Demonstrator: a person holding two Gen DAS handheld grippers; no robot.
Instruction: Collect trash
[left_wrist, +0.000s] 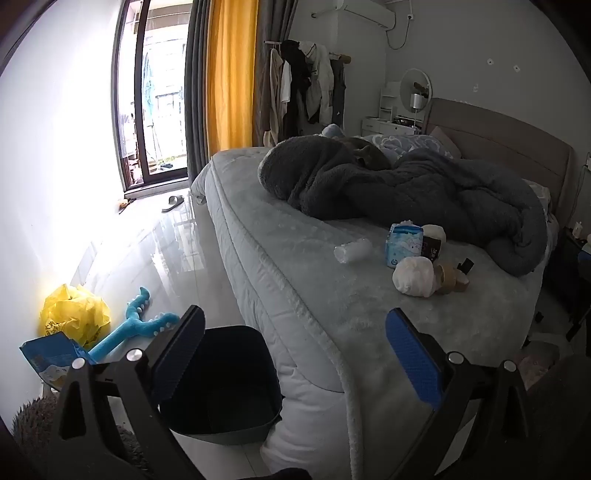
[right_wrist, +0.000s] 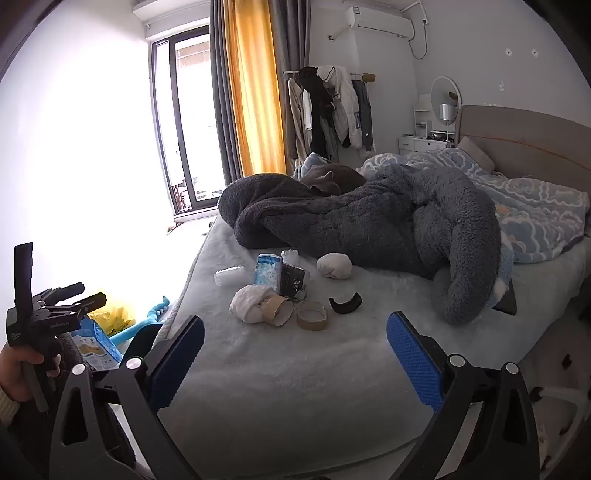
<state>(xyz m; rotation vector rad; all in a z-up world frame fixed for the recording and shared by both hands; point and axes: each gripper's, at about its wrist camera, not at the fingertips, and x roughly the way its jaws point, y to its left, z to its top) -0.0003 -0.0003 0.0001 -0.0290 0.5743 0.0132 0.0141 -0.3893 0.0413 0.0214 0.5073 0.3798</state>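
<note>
Both sets of tongs stand wide open with nothing between their blue pads: the left tongs (left_wrist: 295, 354) hang over the corner of the bed (left_wrist: 325, 317) and the dark bin (left_wrist: 221, 384) on the floor beside it, and the right tongs (right_wrist: 295, 354) hang over the bare grey bedspread short of the litter. In the right wrist view a hand (right_wrist: 18, 369) grips the handle of the left tool at the left edge.

The trash lies in one loose cluster on the bed, in front of the heaped dark fleece blanket (right_wrist: 369, 221). Counted from the right wrist view: two white crumpled wads, one near the front (right_wrist: 247, 302) and one farther back against the blanket (right_wrist: 334, 266); two brown tape cores, one tipped on its side touching the front wad (right_wrist: 277, 308), one lying flat just beside it (right_wrist: 312, 315); one blue tissue pack (right_wrist: 266, 269) standing upright; one dark packet (right_wrist: 293, 281) leaning just beside the pack; one clear plastic bottle (right_wrist: 229, 275) lying on its side near the bed's edge; one curved black piece (right_wrist: 345, 303); one small white scrap (right_wrist: 290, 255) behind the pack.

On the floor beside the bed lie one yellow plastic bag (left_wrist: 74, 314), one blue toy (left_wrist: 140, 325) and one blue printed bag (left_wrist: 51, 358).
</note>
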